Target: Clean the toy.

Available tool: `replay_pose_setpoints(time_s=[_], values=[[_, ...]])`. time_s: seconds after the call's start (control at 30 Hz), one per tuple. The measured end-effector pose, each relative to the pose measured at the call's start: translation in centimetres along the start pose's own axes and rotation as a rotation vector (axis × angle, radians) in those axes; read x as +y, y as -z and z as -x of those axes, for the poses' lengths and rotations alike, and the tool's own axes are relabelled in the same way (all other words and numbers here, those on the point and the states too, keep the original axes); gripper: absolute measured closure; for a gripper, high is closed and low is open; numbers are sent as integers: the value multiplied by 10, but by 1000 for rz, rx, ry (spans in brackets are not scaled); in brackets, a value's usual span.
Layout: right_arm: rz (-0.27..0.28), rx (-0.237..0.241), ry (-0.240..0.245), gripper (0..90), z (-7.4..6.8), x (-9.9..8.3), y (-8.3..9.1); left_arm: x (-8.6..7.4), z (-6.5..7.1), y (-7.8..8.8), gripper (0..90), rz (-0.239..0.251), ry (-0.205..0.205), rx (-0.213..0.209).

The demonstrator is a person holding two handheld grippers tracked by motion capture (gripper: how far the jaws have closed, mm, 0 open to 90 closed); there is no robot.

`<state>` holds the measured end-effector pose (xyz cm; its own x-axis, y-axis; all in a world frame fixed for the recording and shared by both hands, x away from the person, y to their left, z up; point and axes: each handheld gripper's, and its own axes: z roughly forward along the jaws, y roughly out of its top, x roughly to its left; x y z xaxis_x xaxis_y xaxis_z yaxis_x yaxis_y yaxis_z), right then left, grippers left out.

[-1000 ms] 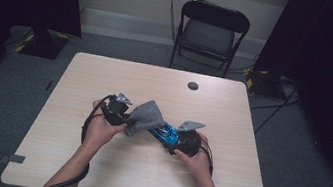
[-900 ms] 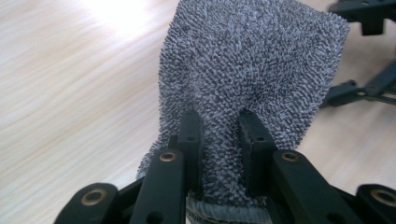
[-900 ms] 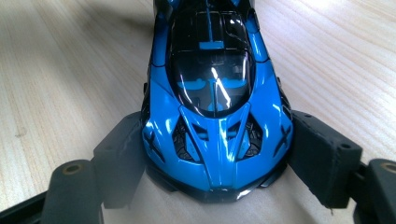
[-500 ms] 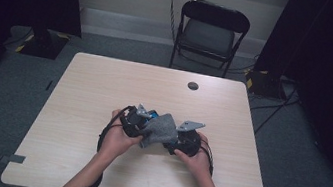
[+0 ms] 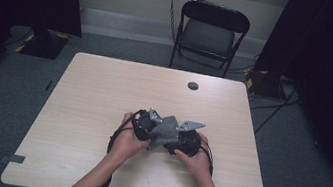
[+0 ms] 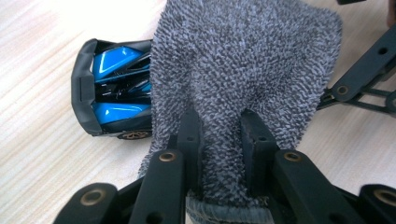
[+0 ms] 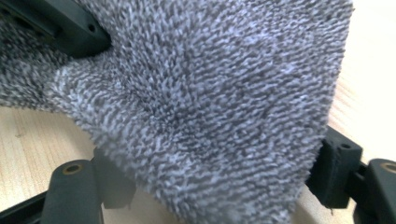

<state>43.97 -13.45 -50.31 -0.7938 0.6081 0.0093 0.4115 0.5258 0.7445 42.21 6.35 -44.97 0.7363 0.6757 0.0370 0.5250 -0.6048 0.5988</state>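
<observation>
We see the left gripper (image 6: 219,140) clamped on the lower edge of a grey fluffy terry cloth (image 6: 243,60); its two black jaws pinch the fabric between them. The cloth lies draped over a small blue and black toy car (image 6: 109,88), whose uncovered end shows at nine o'clock from the cloth in the left gripper view. In the high view, the cloth (image 5: 165,129) sits near the middle of the light wooden table (image 5: 103,93), between both hands. The jaws of the right gripper (image 7: 205,186) stand wide apart under the cloth; whether they press on something beneath it, we cannot tell. A black folding chair (image 5: 212,32) stands at twelve o'clock beyond the table.
</observation>
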Motion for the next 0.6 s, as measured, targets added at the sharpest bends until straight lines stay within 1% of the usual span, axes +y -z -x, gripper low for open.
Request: replay_pose_setpoints(time_s=[0.13,0.27,0.33,0.4,0.53,0.6], values=[[0,0,0,244,0,0,0,-1,-1,-1,729,2,6,-1],[0,0,0,244,0,0,0,-1,-5,0,729,-3,5,10],[0,0,0,244,0,0,0,-1,-6,1,729,-9,5,27],[0,0,0,245,0,0,0,-1,-9,1,729,-10,9,27],[0,-1,-1,245,0,0,0,-2,-13,2,729,-13,14,45],[1,-1,-1,245,0,0,0,-3,-15,2,730,-12,23,49]])
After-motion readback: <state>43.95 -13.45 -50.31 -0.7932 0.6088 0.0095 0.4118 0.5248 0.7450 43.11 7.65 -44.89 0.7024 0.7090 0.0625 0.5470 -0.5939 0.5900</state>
